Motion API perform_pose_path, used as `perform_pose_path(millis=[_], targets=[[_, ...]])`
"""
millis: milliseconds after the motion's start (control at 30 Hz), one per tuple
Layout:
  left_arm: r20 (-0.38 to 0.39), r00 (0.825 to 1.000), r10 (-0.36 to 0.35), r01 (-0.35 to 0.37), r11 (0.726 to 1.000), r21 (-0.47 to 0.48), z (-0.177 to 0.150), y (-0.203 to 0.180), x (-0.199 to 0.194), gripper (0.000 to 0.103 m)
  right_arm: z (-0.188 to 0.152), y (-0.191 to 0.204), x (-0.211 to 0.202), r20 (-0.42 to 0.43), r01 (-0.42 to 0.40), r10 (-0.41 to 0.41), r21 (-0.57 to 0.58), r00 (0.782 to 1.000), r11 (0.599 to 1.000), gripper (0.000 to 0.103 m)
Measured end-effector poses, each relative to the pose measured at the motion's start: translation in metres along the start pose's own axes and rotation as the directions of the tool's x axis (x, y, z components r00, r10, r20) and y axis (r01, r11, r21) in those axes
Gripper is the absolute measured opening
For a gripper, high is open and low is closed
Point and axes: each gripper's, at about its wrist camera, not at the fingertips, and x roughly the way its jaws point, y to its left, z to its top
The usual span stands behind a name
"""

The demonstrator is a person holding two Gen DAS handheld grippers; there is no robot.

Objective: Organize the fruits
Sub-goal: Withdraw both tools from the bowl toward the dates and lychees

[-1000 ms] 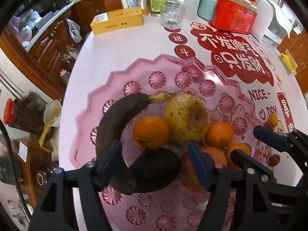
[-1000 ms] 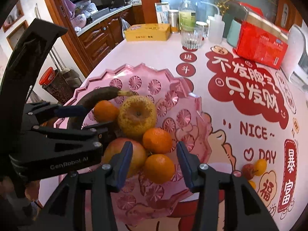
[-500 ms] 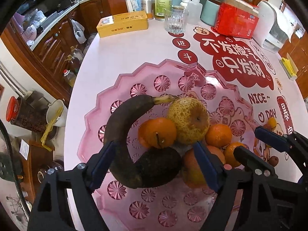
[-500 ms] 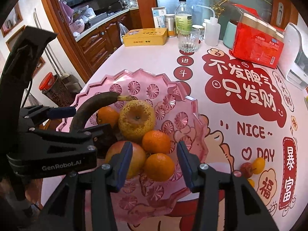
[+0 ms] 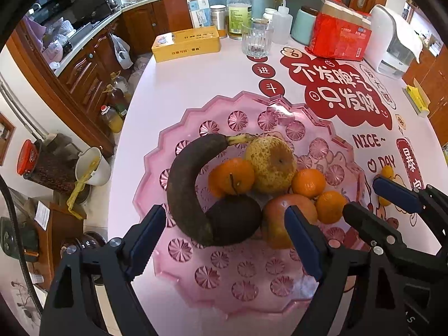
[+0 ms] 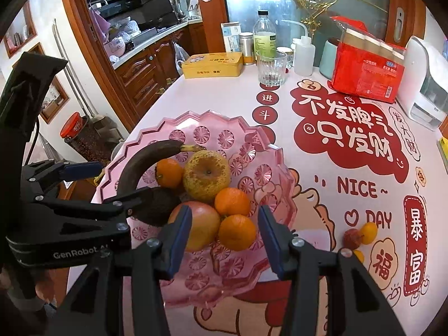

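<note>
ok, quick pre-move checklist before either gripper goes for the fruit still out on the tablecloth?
1. Left gripper empty: ok. Its jaws are opening above the dark avocado, pads clear of it.
2. Right gripper empty: ok. It sits over the front orange without pressing it.
3. Fruit settled in the pink bowl: ok. The blackened banana, pear and apple all lie inside the rim.
4. Loose fruit located: ok. A small yellow fruit and a small red fruit lie on the tablecloth, right of the bowl.
5. Whether more small fruit hides behind the right gripper's finger: cannot tell.
</note>
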Motion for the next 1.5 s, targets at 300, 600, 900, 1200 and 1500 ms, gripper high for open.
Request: perform_pose_path(millis=[300, 600, 900, 1200, 1500], targets=[[0.014, 1.000, 0.008, -0.007, 1.000, -0.005, -0.020, -0.003, -0.025, 0.086, -0.014, 0.008, -0.025, 0.029, -0.003, 0.004, -0.030, 1.000, 1.000, 0.053], [0.041, 0.999, 0.022, -0.022, 1.000, -0.006, -0.036, -0.021, -0.050, 0.086, -0.028, 0.006, -0.051, 0.064, -0.035, 0.038, -0.053, 0.997, 0.998, 0.053], [0.065, 0.998, 0.016, -0.017, 1.000, 0.004, -0.043, -0.077, -0.073, 0.086, -0.043, -0.037, -0.083, 0.105, -0.044, 0.049, -0.044, 0.993, 0.998, 0.053], [0.094, 0.996, -0.010, 0.010, 1.000, 0.000, -0.046, -0.155, -0.085, 0.090, -0.053, -0.116, -0.121, 0.149, 0.003, 0.000, -0.021, 0.989, 1.000, 0.053], [0.077, 0.997, 0.002, 0.000, 1.000, -0.020, -0.054, -0.220, -0.069, 0.090, -0.059, -0.185, -0.127, 0.137, 0.044, -0.037, -0.048, 0.990, 0.998, 0.053]])
